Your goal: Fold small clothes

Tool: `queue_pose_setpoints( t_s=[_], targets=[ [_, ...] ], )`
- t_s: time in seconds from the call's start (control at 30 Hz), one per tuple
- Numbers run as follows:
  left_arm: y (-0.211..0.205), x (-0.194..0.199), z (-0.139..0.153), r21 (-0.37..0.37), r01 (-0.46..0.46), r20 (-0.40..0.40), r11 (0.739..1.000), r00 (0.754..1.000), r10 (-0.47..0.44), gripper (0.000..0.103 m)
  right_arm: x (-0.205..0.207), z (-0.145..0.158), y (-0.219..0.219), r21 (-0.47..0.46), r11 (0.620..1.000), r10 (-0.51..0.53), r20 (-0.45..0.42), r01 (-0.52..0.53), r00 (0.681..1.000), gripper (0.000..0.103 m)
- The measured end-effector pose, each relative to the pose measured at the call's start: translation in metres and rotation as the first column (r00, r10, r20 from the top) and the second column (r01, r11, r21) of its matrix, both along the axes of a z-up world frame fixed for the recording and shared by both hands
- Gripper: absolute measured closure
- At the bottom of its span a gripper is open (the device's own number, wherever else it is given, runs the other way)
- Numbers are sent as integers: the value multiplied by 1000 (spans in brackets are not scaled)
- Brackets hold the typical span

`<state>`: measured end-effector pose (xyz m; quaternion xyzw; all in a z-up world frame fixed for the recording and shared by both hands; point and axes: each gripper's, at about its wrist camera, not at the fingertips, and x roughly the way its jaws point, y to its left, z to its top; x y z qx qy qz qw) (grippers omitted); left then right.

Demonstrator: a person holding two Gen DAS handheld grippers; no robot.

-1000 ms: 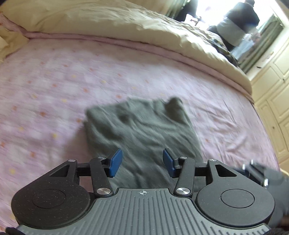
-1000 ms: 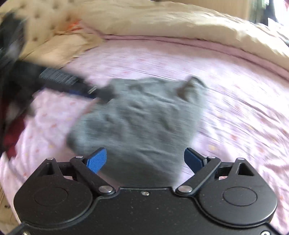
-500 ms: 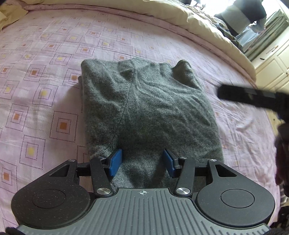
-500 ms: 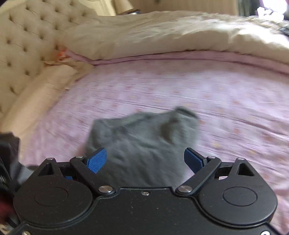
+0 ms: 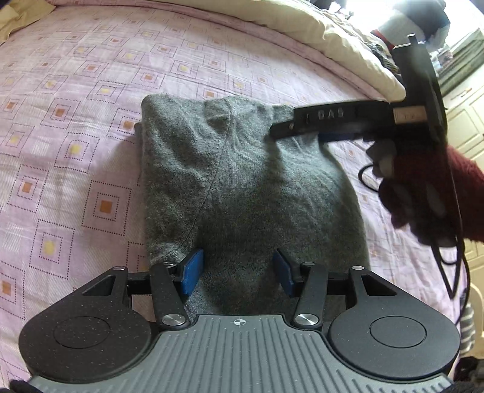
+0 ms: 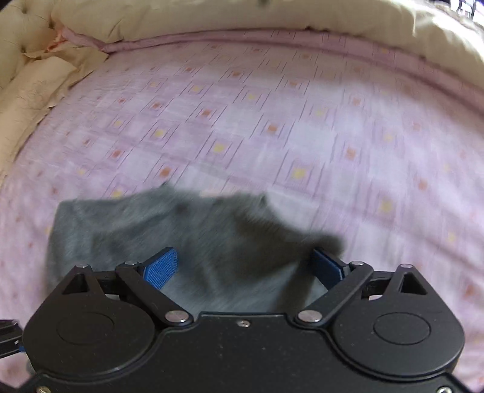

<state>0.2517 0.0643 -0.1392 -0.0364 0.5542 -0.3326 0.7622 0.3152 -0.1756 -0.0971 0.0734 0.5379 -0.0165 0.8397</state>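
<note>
Hovering open-jawed over sweater

Wide open pink patterned sheet to the left of the folded grey garment, flat and bare, easy passage there. More bare sheet beyond the garment's far edge, up to the rolled cream duvet, a soft ridge closing off the far side. Pillow and tufted headboard blocking the far left corner. On the right of the garment, crowded: right gripper reaching in over the far right corner, gloved hand and trailing black cable behind it. Left gripper spread wide over the near edge. Cupboards past the bed's right side.
</note>
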Motion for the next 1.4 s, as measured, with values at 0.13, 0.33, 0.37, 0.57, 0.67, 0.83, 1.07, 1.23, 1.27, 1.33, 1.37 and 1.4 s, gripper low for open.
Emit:
queue_pose_setpoints(
  t_s=[0.13, 0.33, 0.37, 0.57, 0.67, 0.83, 1.07, 1.23, 1.27, 1.33, 1.37, 1.4],
  targets=[
    [8, 6, 10, -35, -28, -21, 999, 999, 27, 53, -16, 22, -13, 44, 998, -54, 76, 51, 996, 4],
    [31, 31, 24, -50, -123, -35, 991, 992, 121, 34, -83, 33, -18, 140, 988, -77, 82, 65, 994, 3],
    [32, 39, 22, -42, -131, -51, 990, 990, 129, 34, -95, 32, -17, 158, 985, -80, 72, 68, 994, 3],
    [29, 81, 11, -43, -160, -78, 986, 985, 156, 34, -154, 21, 1, 271, 957, -112, 11, 105, 994, 2],
    [20, 98, 1, -38, -153, -104, 988, 984, 148, 32, -165, 13, 9, 323, 938, -130, -10, 126, 991, 2],
    [6, 115, -22, -49, -135, -174, 990, 977, 124, 32, -159, -7, 18, 407, 899, -164, -23, 159, 986, 2],
    [-16, 131, -28, -93, -45, -183, 995, 983, 28, 25, -144, -21, 19, 466, 865, -197, -20, 184, 980, 0],
    [-19, 138, -31, -108, -15, -191, 994, 982, -6, 73, -141, -22, 17, 477, 856, -203, -45, 200, 978, 4],
    [-20, 138, -35, -94, -11, -207, 995, 978, -8, 82, -141, -23, 18, 460, 864, -203, -48, 203, 978, 25],
    [-18, 135, -36, -111, -25, -209, 994, 978, 1, 82, -140, -21, 17, 438, 874, -201, -66, 210, 977, 52],
    [-18, 133, -35, -110, -30, -206, 993, 979, 7, 82, -140, -20, 14, 453, 863, -212, -76, 224, 974, 55],
    [-18, 130, -33, -104, -34, -201, 994, 980, 13, 82, -141, -18, 13, 459, 859, -217, -78, 229, 973, 56]
  ],
)
